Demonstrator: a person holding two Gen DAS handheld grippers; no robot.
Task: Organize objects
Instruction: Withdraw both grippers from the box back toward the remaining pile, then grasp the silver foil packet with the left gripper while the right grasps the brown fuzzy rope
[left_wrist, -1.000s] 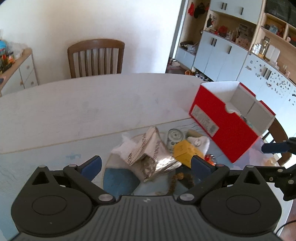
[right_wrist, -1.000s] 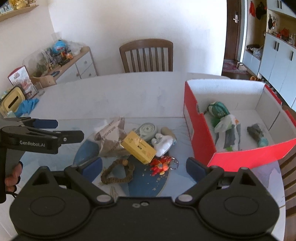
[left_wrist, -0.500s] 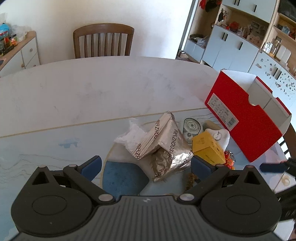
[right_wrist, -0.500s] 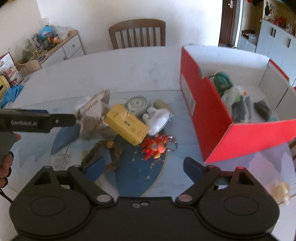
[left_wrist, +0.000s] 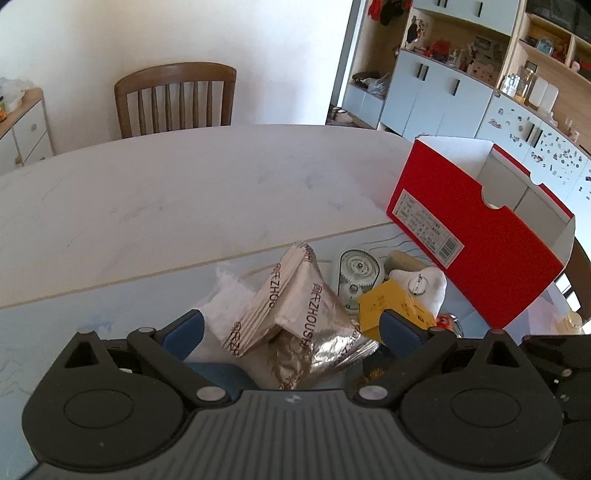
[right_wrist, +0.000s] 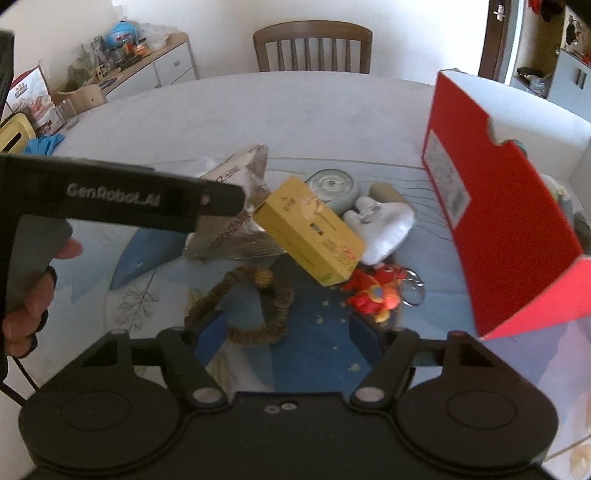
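On table (left_wrist: 184, 192), near edge: pile of clutter beside red shoebox (left_wrist: 476, 236). Silver foil pack (left_wrist: 303, 325) dead centre between left gripper (left_wrist: 291, 332) fingers, spread wide, nothing clamped. Yellow box (right_wrist: 310, 230) leaning on foil pack, touching white plush (right_wrist: 380, 225). Right gripper (right_wrist: 284, 339) gaping too, hanging over brown bead loop (right_wrist: 255, 306), red keychain (right_wrist: 373, 295) just beside.

My table (left_wrist: 184, 192) holds a pile of things. The foil bag (left_wrist: 295, 317) lies left of the little box (right_wrist: 310, 230). The soft toy (right_wrist: 380, 225) sits right of that box. The big box (right_wrist: 495, 206) stands furthest right. 1 chair (left_wrist: 175, 99) waits behind the table.
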